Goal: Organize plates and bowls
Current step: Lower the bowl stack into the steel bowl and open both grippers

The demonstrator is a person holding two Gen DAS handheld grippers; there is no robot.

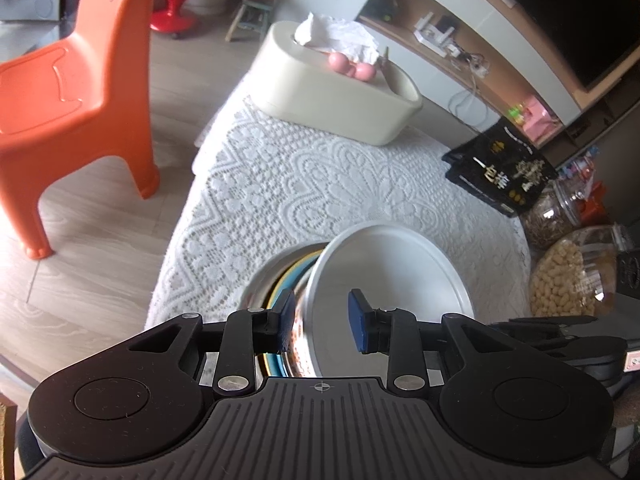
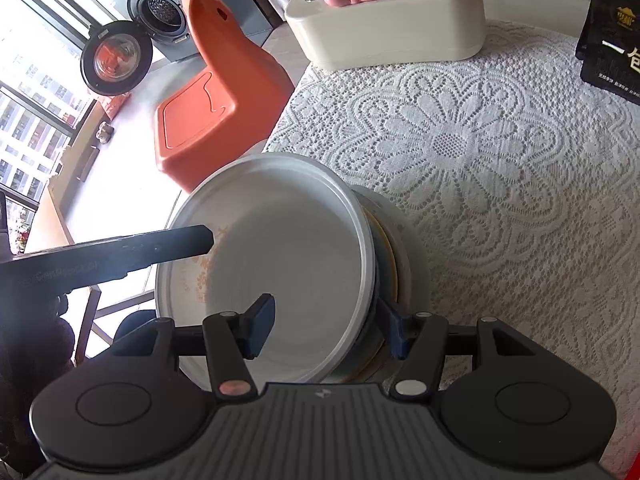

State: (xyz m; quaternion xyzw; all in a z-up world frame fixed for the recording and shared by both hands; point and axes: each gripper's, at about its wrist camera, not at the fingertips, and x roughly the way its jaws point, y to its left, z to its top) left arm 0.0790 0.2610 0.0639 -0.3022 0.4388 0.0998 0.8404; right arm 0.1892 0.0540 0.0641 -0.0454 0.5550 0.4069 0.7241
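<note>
A white bowl (image 1: 392,272) (image 2: 288,248) with an orange pattern stands steeply tilted, leaning on a stack. The stack is a metal bowl (image 1: 264,276) (image 2: 412,256) holding yellow and blue plates (image 1: 286,280) (image 2: 386,248). My left gripper (image 1: 322,320) straddles the white bowl's rim. One pad touches the outer wall and the other stands apart inside, so it is open. Its black finger (image 2: 172,244) reaches over the far rim in the right wrist view. My right gripper (image 2: 328,330) is shut on the near wall, with one pad inside and one between bowl and stack.
A lace cloth (image 1: 300,184) covers the round table. A cream tissue box (image 1: 332,92) (image 2: 392,28) stands at the back, with a black bag (image 1: 500,168) and glass jars of snacks (image 1: 568,276) on the right. An orange chair (image 1: 80,92) stands off the left edge.
</note>
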